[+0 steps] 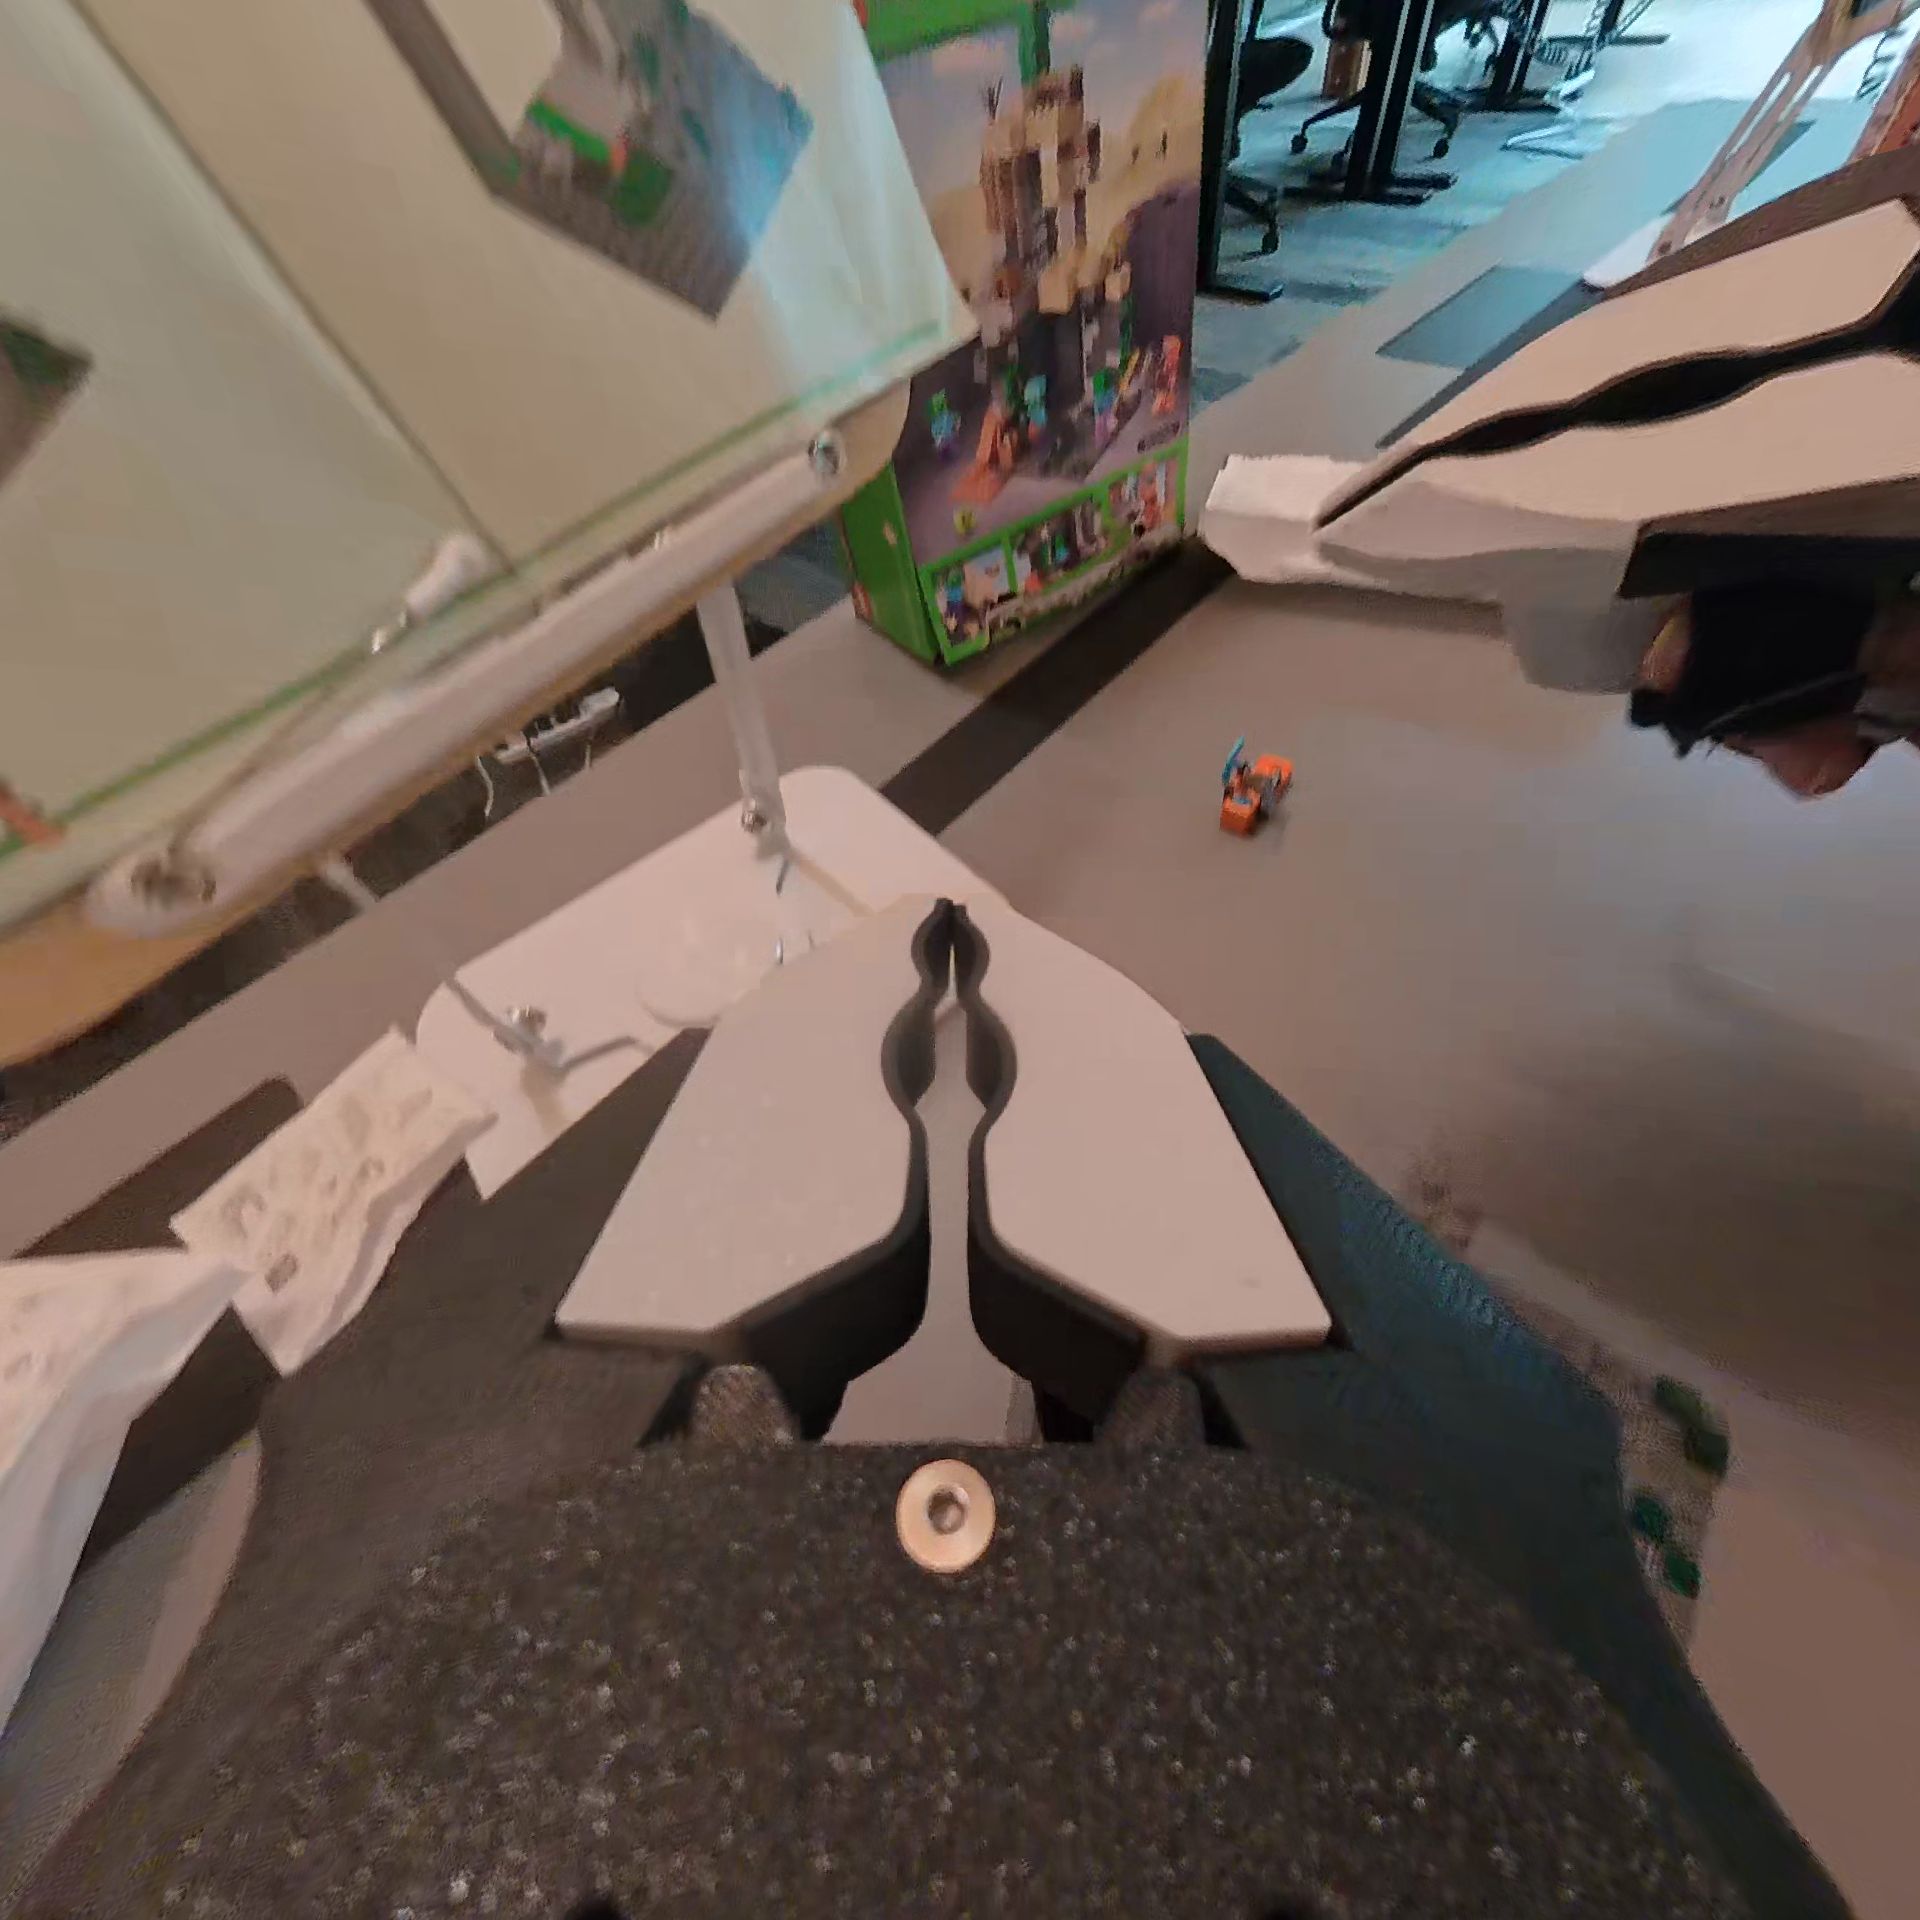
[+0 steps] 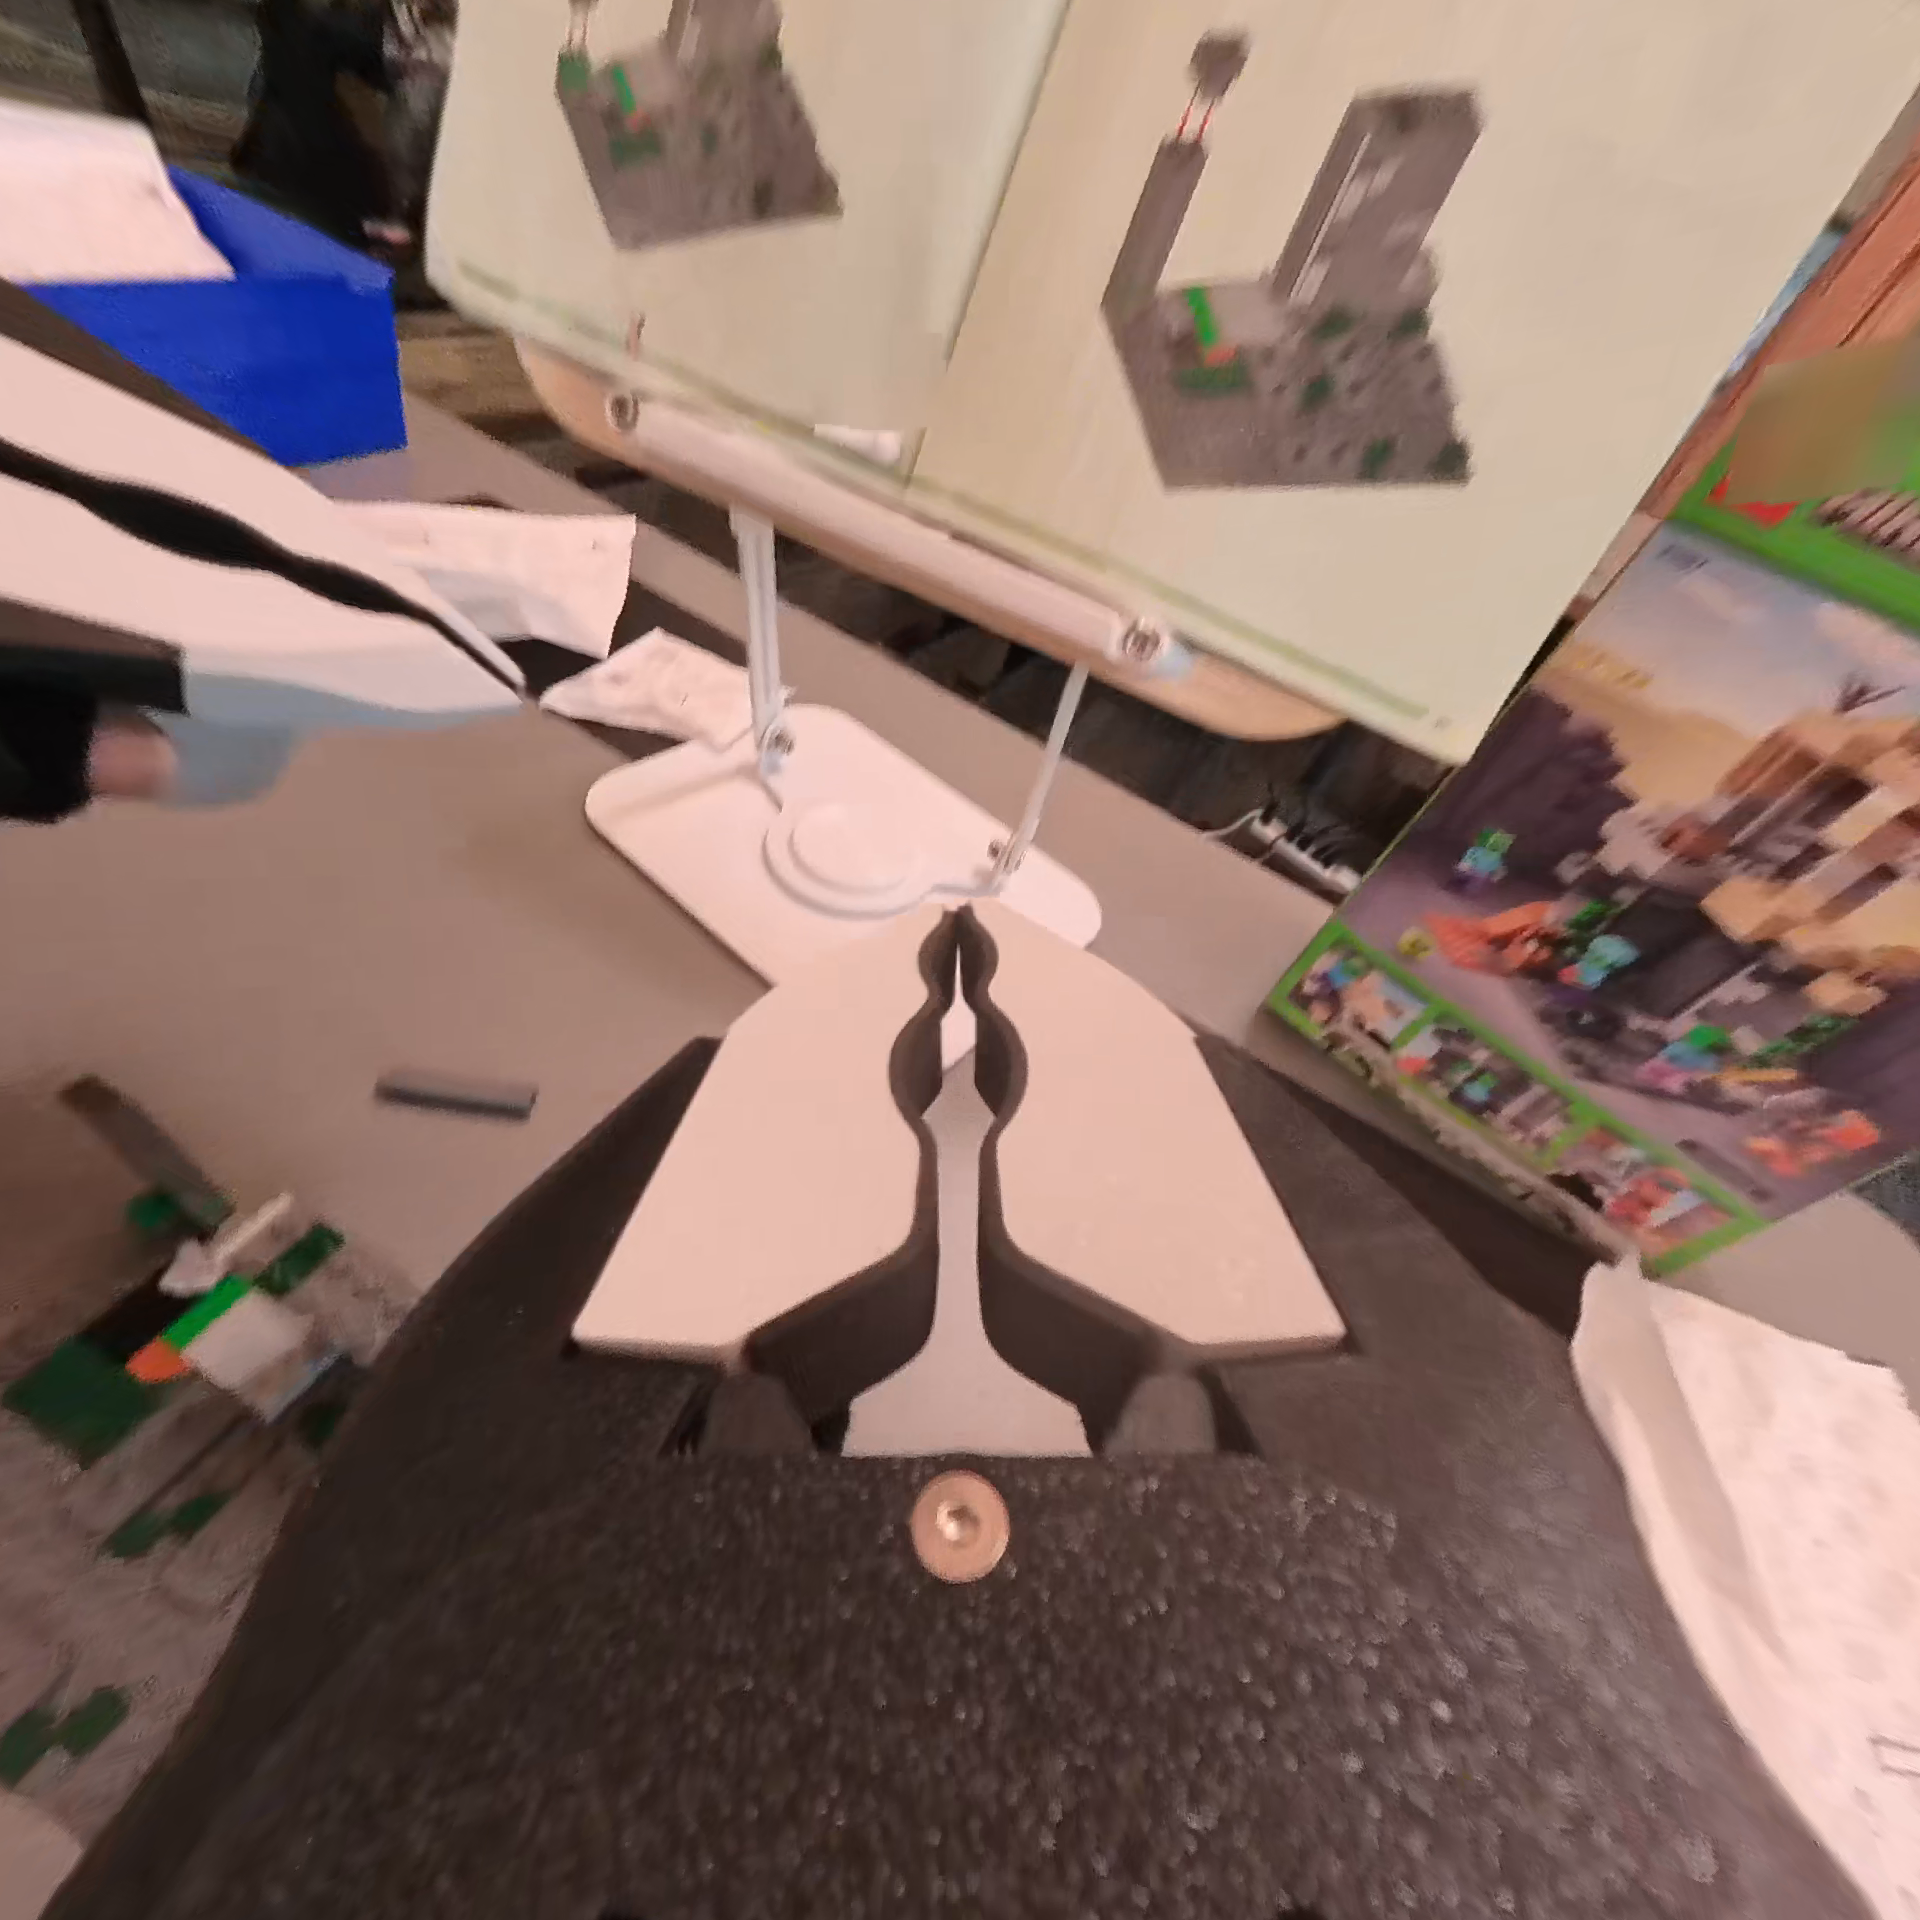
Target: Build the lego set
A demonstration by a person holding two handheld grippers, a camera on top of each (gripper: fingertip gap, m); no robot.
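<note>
On the grey table (image 1: 1455, 1039) in front of you, both grippers hang above the surface with nothing between their fingers. Your left gripper (image 1: 948, 920) has its tips pressed together, and your right gripper (image 2: 961, 923) is clenched the same way.

The lego box (image 2: 1621, 935), green-edged and upright, stands at the far side of the table; what is inside it cannot be seen. A blue bin (image 2: 281, 322) sits at the far left in the right wrist view, mostly hidden by your left gripper, its contents out of sight.

The instruction booklet (image 2: 1143, 260) rests open on a white stand (image 2: 842, 831), its pages blurred. The partly built lego base (image 2: 197, 1340), grey with green patches, lies by your right gripper's left side, cut off by the frame and smeared. A loose dark plate (image 2: 457, 1099) lies apart from it. A small orange figure (image 1: 1254, 795) stands alone mid-table. White paper bags (image 1: 312, 1195) are too blurred to read.
</note>
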